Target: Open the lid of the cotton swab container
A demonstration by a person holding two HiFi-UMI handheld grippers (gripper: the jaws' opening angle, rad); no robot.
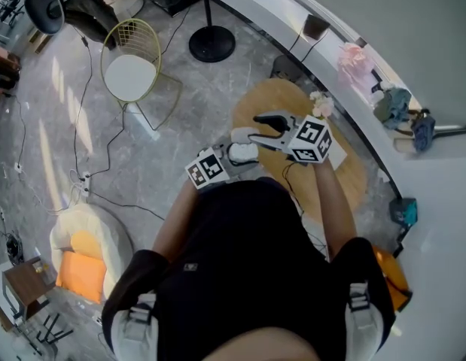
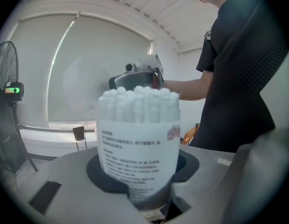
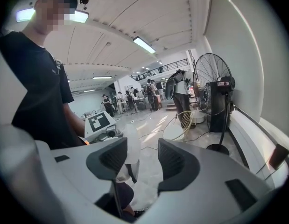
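Our left gripper [image 1: 240,156] clamps the clear cylindrical cotton swab container with a white printed label [image 2: 139,143] by its base. Its long axis stands upright there, with the uncovered swab tips on top. Our right gripper [image 3: 142,160] has its fingers apart and grips nothing.

The cotton swab container [image 2: 137,146] is clear, smooth plastic wrapped in a white paper label with fine dark print. The cotton swabs [image 2: 137,97] packed in it have soft, fuzzy white tips. The left gripper [image 2: 139,190] has a matt grey plastic shell. The floor [image 1: 59,119] is glossy, grey and marbled like polished stone. The chair [image 1: 131,70] has a thin gold-coloured metal wire frame, and the person's shirt [image 1: 248,262] is matt black cloth.
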